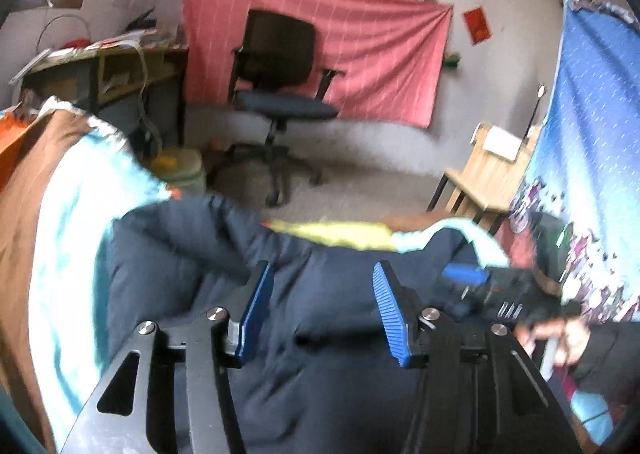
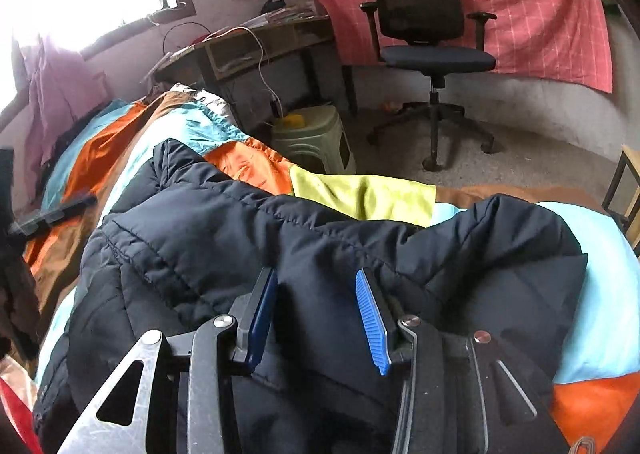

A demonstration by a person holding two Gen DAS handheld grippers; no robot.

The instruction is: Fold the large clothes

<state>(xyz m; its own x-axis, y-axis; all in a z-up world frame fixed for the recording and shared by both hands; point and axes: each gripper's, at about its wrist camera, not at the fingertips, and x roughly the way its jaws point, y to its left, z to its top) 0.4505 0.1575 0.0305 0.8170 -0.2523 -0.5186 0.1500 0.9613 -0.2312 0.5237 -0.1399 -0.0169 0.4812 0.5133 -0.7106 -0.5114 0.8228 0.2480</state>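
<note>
A large dark navy quilted jacket (image 1: 180, 254) lies spread over a bed with a patchwork cover of orange, turquoise, brown and yellow-green (image 2: 100, 157). In the left wrist view my left gripper (image 1: 324, 314) hovers over the jacket with its blue pads wide apart and nothing pinched. In the right wrist view my right gripper (image 2: 316, 318) sits low over the jacket (image 2: 200, 238), jaws apart, with the fabric showing in the gap and not pressed. At the right of the left wrist view, a hand (image 1: 560, 338) holds the right gripper, one blue pad (image 1: 466, 274) showing above the jacket's edge.
A black office chair (image 2: 424, 25) stands on the floor beyond the bed, in front of a red cloth on the wall. A cluttered desk (image 2: 248, 49) and a green plastic stool (image 2: 316, 137) sit by the bed's far side. A wooden chair (image 1: 484, 169) and a blue hanging cloth (image 1: 592, 133) are at the right.
</note>
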